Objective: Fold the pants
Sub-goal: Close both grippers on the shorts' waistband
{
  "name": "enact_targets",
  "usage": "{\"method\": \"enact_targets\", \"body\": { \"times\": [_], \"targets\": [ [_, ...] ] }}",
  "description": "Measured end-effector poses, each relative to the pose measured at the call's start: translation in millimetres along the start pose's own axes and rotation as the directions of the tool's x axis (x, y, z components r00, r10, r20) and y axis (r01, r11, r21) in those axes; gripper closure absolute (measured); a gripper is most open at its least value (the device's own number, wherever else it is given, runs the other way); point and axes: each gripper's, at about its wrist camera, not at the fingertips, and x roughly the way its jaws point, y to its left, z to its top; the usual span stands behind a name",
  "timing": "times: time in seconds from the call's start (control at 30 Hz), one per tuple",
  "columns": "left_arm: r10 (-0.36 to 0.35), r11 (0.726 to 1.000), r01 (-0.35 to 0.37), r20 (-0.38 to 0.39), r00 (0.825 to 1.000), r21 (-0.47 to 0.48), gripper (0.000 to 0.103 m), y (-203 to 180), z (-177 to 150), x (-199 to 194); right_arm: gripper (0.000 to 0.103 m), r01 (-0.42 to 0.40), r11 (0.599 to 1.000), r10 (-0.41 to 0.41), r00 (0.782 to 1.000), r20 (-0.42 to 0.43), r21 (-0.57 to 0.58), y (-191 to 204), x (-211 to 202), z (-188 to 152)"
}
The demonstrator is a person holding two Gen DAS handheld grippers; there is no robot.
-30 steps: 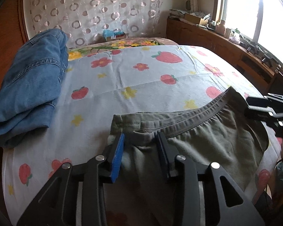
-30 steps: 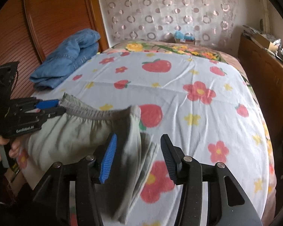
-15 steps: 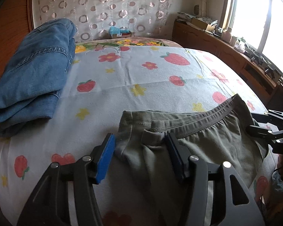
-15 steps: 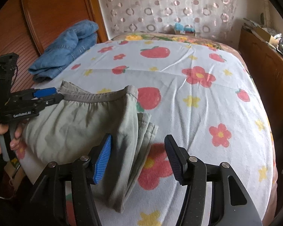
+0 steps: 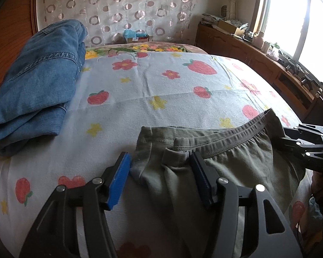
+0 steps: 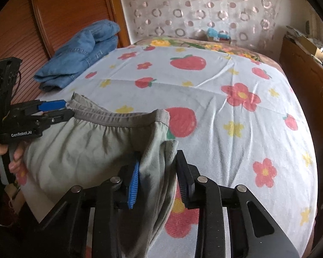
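I noted a bed (image 5: 140, 99) under a fruit-print sheet, a circle-patterned curtain (image 5: 118, 10), wooden cabinets (image 5: 247, 58) and a bright window (image 5: 290, 21).

Daylight from blown-out window (image 5: 290, 17); soft shadows, sharp focus, fisheye bending, dark corners.

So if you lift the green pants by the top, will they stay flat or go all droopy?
Probably droopy: the green pants already wrinkle and sag over the bed edge. They look thin and light, so likely easy to lift.

pants (image 5: 236, 161): olive-grey | jeans (image 5: 38, 81): faded blue | sheet (image 5: 140, 99): pale blue (red strawberries, yellow stars)
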Motion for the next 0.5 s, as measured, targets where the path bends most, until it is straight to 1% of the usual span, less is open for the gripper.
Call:
{"method": "enact_targets", "body": {
  "times": [0.13,0.3,0.5],
  "targets": [
    [-0.009,1.0,0.009,-0.012,1.0,-0.007,0.044,1.9,1.6,0.2,0.074,0.015,1.0,-0.015,1.0,0.007,-0.018,3.2,0.4,-0.5],
    [-0.04,0.999,0.038,-0.059,0.997,-0.032,0.044,8.4,9.6,2.8,0.074,0.016,1.0,-0.016,1.0,0.01,-0.022,3.1,0.8,-0.5],
    [-0.042,0.999,0.043,-0.053,0.998,0.005,0.044,7.3,8.7,4.0,0.074,0.018,0.999,-0.018,1.0,0.011,-0.027,4.0,1.8,-0.5]
  ]
}}
